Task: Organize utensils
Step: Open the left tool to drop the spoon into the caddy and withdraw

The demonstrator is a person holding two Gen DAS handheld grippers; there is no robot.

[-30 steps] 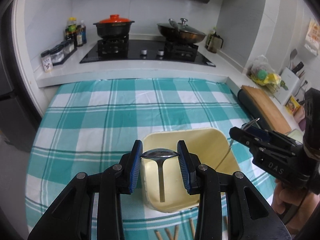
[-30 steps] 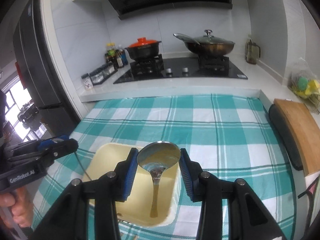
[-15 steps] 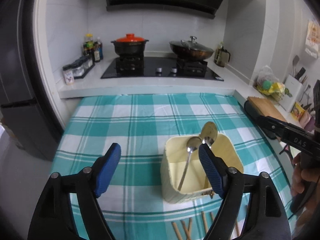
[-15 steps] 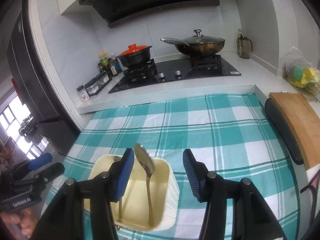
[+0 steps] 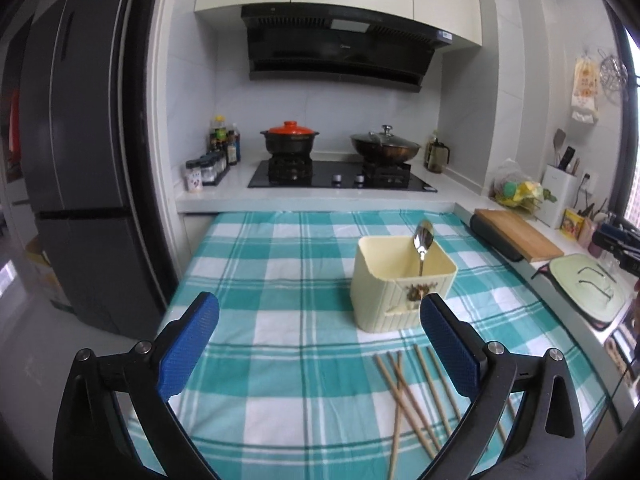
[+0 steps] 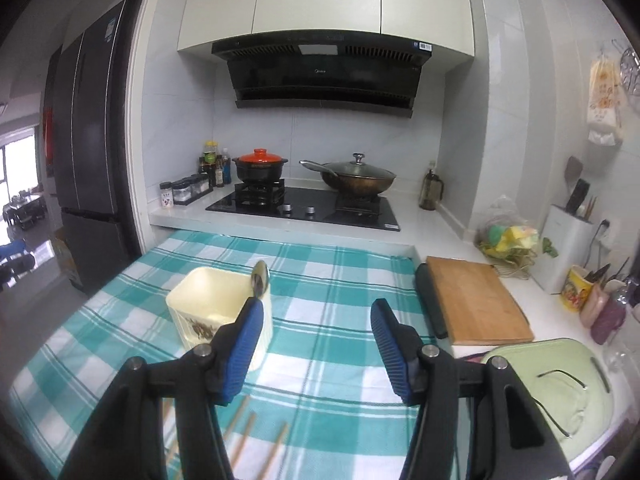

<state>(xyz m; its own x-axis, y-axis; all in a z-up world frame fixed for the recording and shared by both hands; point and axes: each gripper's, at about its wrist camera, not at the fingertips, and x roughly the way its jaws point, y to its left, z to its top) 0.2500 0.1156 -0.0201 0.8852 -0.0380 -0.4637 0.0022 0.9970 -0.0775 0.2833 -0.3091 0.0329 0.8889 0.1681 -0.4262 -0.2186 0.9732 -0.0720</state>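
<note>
Now wide apart and holding nothing: left gripper [image 5: 320, 334], its blue pads [image 5: 188, 346] spread over bare checked tablecloth [image 5: 280, 280], jaws just opened further. Likewise empty: right gripper [image 6: 316, 346], about half open and also just widening, only cloth between its pads [image 6: 244, 344]. Standing upright on the cloth: cream utensil holder [image 5: 402, 292], just beyond the left gripper's right pad in the left view, partly behind the right gripper's left pad in the right view [image 6: 218, 306]. Inside it, a metal spoon [image 5: 423, 238], handle down, bowl poking above the far rim and leaning against it; seen too from the right wrist [image 6: 260, 276]. Possibly a second spoon in there, but cannot tell. Lying loose on the cloth in front of the holder, near the camera: several wooden chopsticks [image 5: 416, 396], crossed over one another, not in the holder; their ends showing under the right gripper as well [image 6: 244, 436]. Off to the right on the counter, a wooden cutting board [image 6: 472, 300], well apart from the holder.
</note>
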